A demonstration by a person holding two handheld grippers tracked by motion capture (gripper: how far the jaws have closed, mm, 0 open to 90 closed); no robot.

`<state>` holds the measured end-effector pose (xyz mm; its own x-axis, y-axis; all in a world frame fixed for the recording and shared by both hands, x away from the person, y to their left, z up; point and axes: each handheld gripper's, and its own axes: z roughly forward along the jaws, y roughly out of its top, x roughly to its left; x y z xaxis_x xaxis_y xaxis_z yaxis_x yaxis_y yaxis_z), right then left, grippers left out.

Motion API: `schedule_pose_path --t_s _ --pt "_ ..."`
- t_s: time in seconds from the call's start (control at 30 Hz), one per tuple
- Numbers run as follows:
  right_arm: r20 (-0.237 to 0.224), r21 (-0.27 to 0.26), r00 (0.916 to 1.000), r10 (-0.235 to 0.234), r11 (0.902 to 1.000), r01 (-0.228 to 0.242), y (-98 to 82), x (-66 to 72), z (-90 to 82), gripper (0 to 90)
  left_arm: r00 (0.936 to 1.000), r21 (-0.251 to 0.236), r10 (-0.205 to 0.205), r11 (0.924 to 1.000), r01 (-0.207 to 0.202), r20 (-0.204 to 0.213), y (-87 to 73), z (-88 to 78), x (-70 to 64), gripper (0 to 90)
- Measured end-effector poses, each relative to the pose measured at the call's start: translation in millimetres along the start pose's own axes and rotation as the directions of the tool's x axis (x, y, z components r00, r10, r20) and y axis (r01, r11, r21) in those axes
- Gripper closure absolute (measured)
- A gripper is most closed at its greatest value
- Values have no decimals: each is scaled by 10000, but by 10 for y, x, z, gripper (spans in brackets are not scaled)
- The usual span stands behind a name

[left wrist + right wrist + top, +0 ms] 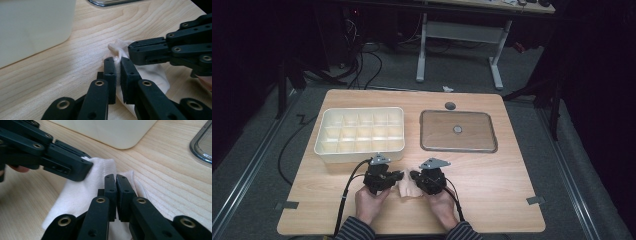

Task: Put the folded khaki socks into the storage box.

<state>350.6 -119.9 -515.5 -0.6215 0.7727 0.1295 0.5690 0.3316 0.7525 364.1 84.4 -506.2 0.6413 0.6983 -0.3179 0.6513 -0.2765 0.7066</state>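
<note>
A small white soft cloth (408, 186) lies on the light wooden table (492, 180), near its front edge, at about 6 o'clock from the cream plastic divided box (360, 133). The left gripper (117, 65) is clenched on a fold of the cloth at the cloth's 9 o'clock side. The right gripper (116, 180) pinches the cloth edge from the 3 o'clock side, its jaws pressed nearly together. The flat grey metal tray (458, 131) sits at about 1 o'clock from the cloth, well apart.
</note>
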Motion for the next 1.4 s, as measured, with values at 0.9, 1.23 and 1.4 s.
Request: schedule_pose_path --t_s 0.9,1.23,1.4 --pt "-286 505 9978 -601 9968 615 29 88 176 898 9979 -600 519 9970 -496 381 16 -94 -69 848" --pt "-451 329 9968 -667 9971 682 55 119 125 795 9986 -699 400 9967 -423 -338 -28 -162 -75 850" --pt "58 -99 9968 -793 9968 793 35 122 -54 756 9988 -732 302 9968 -330 -396 -16 -200 -75 850"
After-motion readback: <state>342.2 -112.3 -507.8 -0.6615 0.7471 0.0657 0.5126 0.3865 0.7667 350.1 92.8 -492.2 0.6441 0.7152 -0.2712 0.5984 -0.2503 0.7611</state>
